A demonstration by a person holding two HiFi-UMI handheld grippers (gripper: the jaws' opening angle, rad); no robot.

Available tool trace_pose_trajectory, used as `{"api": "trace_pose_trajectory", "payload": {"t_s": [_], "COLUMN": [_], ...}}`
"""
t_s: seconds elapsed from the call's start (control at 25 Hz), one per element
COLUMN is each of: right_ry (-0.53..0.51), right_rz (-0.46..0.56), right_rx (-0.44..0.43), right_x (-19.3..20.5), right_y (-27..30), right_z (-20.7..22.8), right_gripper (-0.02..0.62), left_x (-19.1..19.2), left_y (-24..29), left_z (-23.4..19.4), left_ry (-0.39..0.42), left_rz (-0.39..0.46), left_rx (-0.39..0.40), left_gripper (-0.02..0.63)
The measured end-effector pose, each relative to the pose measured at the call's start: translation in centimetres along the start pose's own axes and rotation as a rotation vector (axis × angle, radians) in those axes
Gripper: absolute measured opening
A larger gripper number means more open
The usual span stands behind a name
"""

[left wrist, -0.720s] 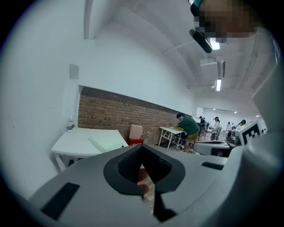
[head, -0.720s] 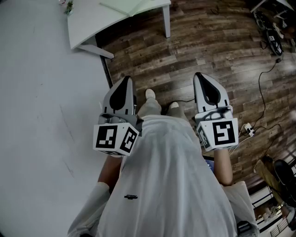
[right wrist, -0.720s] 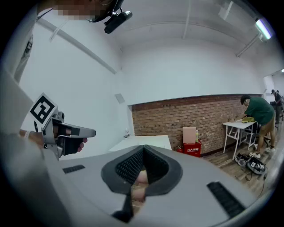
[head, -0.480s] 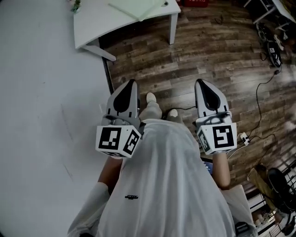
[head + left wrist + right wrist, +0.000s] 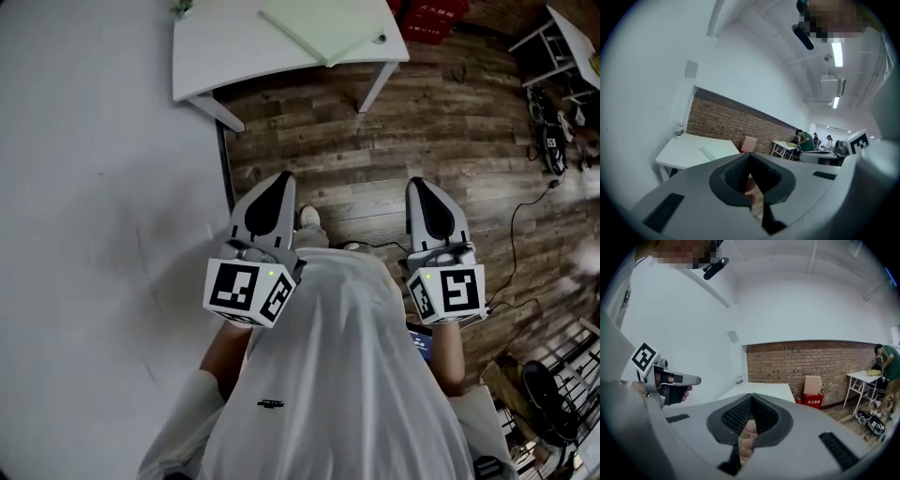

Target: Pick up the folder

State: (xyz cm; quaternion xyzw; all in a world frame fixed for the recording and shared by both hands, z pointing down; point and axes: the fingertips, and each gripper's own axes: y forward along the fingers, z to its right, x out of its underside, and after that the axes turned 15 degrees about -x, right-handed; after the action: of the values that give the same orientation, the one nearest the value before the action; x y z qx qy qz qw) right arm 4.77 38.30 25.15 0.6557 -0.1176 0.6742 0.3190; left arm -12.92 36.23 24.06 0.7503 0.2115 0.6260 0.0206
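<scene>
Both tongs are closed on nothing: left gripper and right gripper sit at your waist, over the wood floor. The pale green folder lies flat on the white table, toward its right end and well ahead of you. Step in first. Open one pair before reaching, then come in low at a free edge. It looks thin, so it offers little to pinch.

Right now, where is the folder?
In the head view, the pale green folder lies on the white table at top centre, towards its right end.
</scene>
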Motion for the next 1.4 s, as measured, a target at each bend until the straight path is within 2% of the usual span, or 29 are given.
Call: {"api": "trace_pose_trajectory", "payload": {"t_s": [0.08,0.2,0.28,0.36,0.52,0.68,1.04,1.16,1.28,1.4], "right_ry": [-0.016,-0.025,-0.039,-0.070,-0.090,-0.082,-0.011,0.031,0.035,0.045], "right_rz": [-0.001,0.001,0.009,0.015,-0.017,-0.009,-0.018,-0.016,-0.020,-0.024], "right_rx": [0.005,0.013,0.001,-0.026,-0.030,-0.024,-0.048,-0.061,-0.069,-0.089], "right_x": [-0.4,-1.3,-2.7,-4.1,-4.5,-4.9,-4.4,-4.8,-5.5,-6.1], "right_y": [2.6,5.4,6.6,7.6,9.2,11.2,16.8,19.2,21.7,24.0], "right_z": [-0.4,-1.1,-2.2,-2.7,-1.8,-0.5,7.3,10.6,14.1,17.7], "right_gripper": [0.008,0.006,0.006,0.006,0.006,0.006,0.006,0.006,0.006,0.006], "left_x": [-0.4,-1.0,-1.5,-2.4,-3.7,-3.6,-5.5,-6.5,-7.4,-7.8], "left_y": [0.8,1.5,1.8,2.4,3.5,6.1,14.8,18.2,22.1,25.8], "left_z": [-2.3,-4.8,-5.6,-5.5,-4.2,-5.4,-5.6,-5.8,-6.7,-6.6], "left_ry": [-0.041,-0.143,-0.171,-0.160,-0.074,-0.101,-0.054,-0.074,-0.088,-0.045], "left_rz": [-0.002,-0.010,-0.012,-0.009,0.014,-0.003,-0.023,-0.041,-0.054,-0.078], "left_rx": [0.004,0.005,0.008,0.023,0.083,0.088,0.045,0.026,-0.018,-0.061], "left_gripper": [0.009,0.009,0.009,0.009,0.009,0.009,0.009,0.009,0.009,0.009]}}
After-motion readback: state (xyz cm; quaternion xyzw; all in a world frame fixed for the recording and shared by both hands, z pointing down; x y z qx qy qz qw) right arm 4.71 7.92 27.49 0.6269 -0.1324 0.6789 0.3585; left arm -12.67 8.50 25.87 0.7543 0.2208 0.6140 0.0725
